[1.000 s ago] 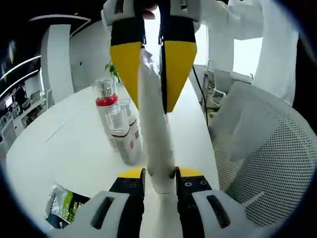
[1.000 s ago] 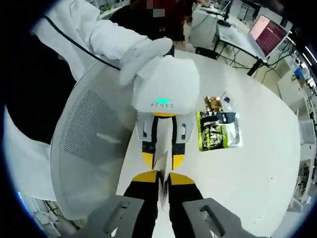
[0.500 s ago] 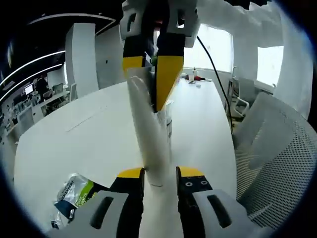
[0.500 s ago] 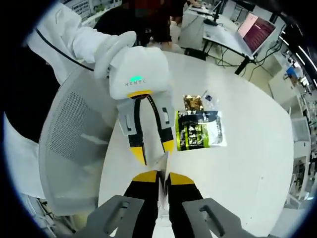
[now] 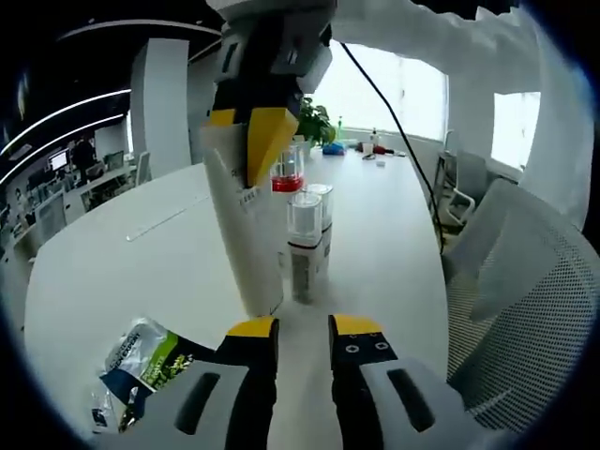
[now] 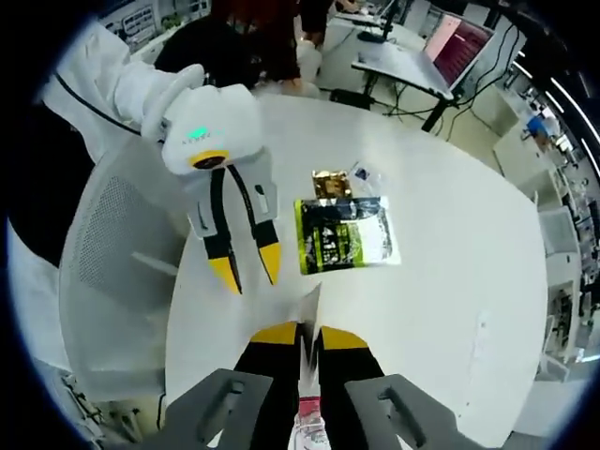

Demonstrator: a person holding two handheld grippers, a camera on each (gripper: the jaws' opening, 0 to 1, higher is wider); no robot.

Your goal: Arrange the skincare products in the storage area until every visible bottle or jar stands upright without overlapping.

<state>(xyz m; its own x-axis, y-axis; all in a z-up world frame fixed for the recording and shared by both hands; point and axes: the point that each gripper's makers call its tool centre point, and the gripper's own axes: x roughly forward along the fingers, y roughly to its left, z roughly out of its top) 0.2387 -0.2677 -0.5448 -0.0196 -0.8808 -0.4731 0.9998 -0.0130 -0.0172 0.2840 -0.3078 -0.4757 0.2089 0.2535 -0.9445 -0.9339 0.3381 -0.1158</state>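
Standing the tube upright beside the bottles, right gripper pinching its crimp. Left gripper hanging spread, empty. Packets lying flat on the bench.

The left gripper view looks level and close along the white table toward the windows; the right gripper view looks steeply down (from higher up). Both share the green packet.

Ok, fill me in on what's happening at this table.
A person works two handheld grippers over a white table. The right gripper pinches the top of a white tube, standing it beside two upright bottles. The left gripper is open and apart from the tube. A green packet lies flat nearby.
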